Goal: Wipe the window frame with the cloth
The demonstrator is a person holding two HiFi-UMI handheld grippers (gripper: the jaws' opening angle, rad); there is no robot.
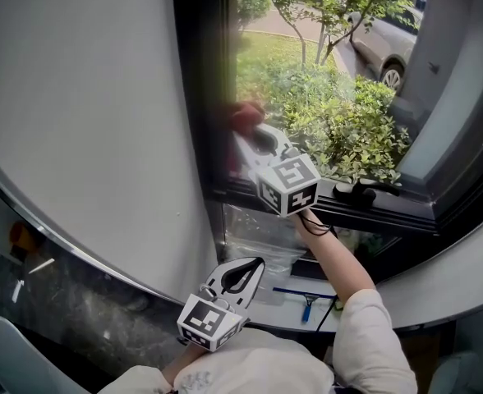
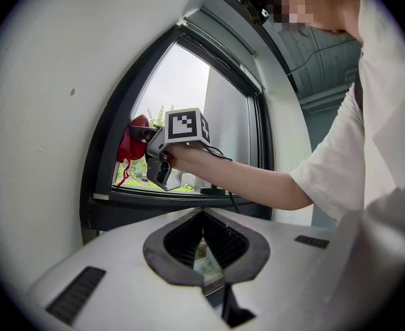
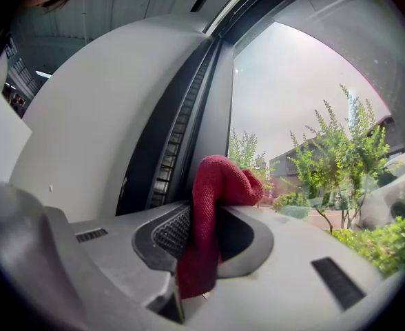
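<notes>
In the head view my right gripper (image 1: 256, 135) reaches up to the dark window frame (image 1: 199, 97) and is shut on a red cloth (image 1: 246, 115). The cloth is at the frame's left upright, just above the bottom rail. The right gripper view shows the red cloth (image 3: 215, 188) pinched between the jaws and folded over their tips, beside the dark frame (image 3: 182, 116). My left gripper (image 1: 240, 277) hangs low near my body, shut and with nothing in it. The left gripper view shows its jaws (image 2: 204, 227) meeting, and the right gripper (image 2: 147, 143) with the cloth (image 2: 131, 142) at the frame (image 2: 113, 136).
A white wall (image 1: 85, 121) curves to the left of the window. A black handle (image 1: 361, 191) sits on the bottom rail. Below the rail lie a plastic sheet (image 1: 258, 228) and a blue-handled squeegee (image 1: 307, 298). Outside are shrubs (image 1: 340, 121) and a parked car (image 1: 385, 43).
</notes>
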